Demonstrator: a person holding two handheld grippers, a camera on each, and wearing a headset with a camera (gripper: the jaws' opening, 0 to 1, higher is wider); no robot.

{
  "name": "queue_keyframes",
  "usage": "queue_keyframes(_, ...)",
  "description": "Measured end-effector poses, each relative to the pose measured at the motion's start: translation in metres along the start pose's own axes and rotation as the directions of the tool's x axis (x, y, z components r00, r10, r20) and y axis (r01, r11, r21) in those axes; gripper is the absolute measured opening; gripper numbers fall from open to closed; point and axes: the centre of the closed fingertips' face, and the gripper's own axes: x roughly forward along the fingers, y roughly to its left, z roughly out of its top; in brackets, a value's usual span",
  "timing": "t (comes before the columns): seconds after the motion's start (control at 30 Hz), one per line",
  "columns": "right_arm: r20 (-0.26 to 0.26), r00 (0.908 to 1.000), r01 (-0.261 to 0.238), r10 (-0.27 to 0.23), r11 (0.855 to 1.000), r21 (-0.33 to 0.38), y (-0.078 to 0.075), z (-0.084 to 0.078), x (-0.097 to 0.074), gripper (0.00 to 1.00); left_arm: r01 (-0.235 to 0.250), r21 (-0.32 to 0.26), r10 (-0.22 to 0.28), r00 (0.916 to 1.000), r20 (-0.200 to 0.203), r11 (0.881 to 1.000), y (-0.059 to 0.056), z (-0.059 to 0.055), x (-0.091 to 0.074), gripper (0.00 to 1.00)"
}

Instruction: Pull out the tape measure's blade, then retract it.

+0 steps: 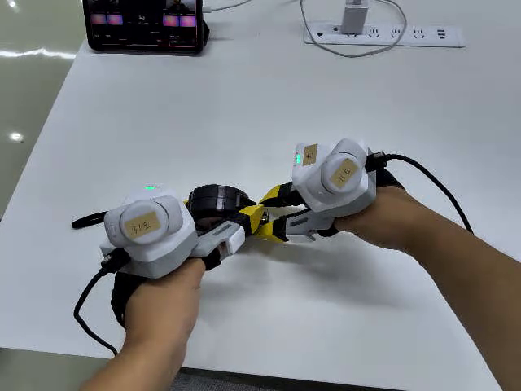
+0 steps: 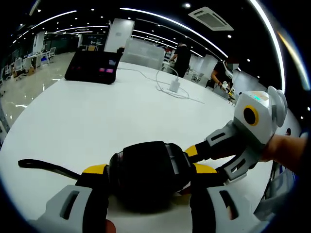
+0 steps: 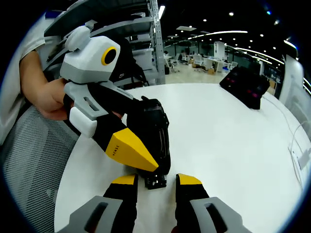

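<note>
A black tape measure (image 1: 213,202) lies on the white table (image 1: 244,106), its black wrist strap (image 1: 86,220) trailing left. My left gripper (image 1: 225,215) comes from the left and is shut on the case; in the left gripper view the tape measure (image 2: 148,172) sits squeezed between the yellow-tipped jaws of the left gripper (image 2: 148,171). My right gripper (image 1: 273,213) comes from the right, open. In the right gripper view the small blade hook (image 3: 156,182) lies between the fingertips of the right gripper (image 3: 155,180), apart from both, at the foot of the case (image 3: 154,128).
A black tablet (image 1: 144,24) with a lit screen stands at the far left of the table. A white power strip (image 1: 383,34) with a plugged charger and looping cable lies at the far right. The table's left edge (image 1: 49,122) drops to the floor.
</note>
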Motion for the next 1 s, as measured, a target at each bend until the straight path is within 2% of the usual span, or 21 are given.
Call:
queue_keyframes(0.1,0.016,0.9998,0.007,-0.007,1.000,0.016,-0.001,0.002,-0.002,0.32,-0.009,0.012,0.009,1.0000,-0.003,1.000,0.002,0.001,-0.001,0.70)
queue_keyframes(0.43,0.027,0.9992,0.030,-0.031,0.999,0.041,-0.001,0.001,-0.009,0.35,0.005,0.045,-0.005,1.0000,0.000,0.999,0.000,0.005,-0.005,0.69)
queue_keyframes(0.77,0.070,0.9935,0.084,-0.089,0.993,0.079,0.002,-0.003,-0.033,0.40,0.047,0.095,-0.047,0.9989,-0.001,0.994,0.005,0.011,-0.016,0.70)
queue_keyframes(0.87,0.091,0.9896,0.103,-0.111,0.990,0.096,0.001,-0.003,-0.042,0.41,0.058,0.127,-0.058,0.9983,-0.002,0.990,0.007,0.011,-0.021,0.70)
queue_keyframes(0.93,0.100,0.9869,0.115,-0.126,0.987,0.109,0.000,-0.003,-0.046,0.44,0.064,0.130,-0.065,0.9979,0.007,0.990,0.008,0.013,-0.024,0.71)
queue_keyframes(1.0,0.106,0.9857,0.119,-0.131,0.986,0.116,0.002,-0.003,-0.051,0.48,0.075,0.149,-0.076,0.9971,-0.004,0.986,0.008,0.011,-0.026,0.72)
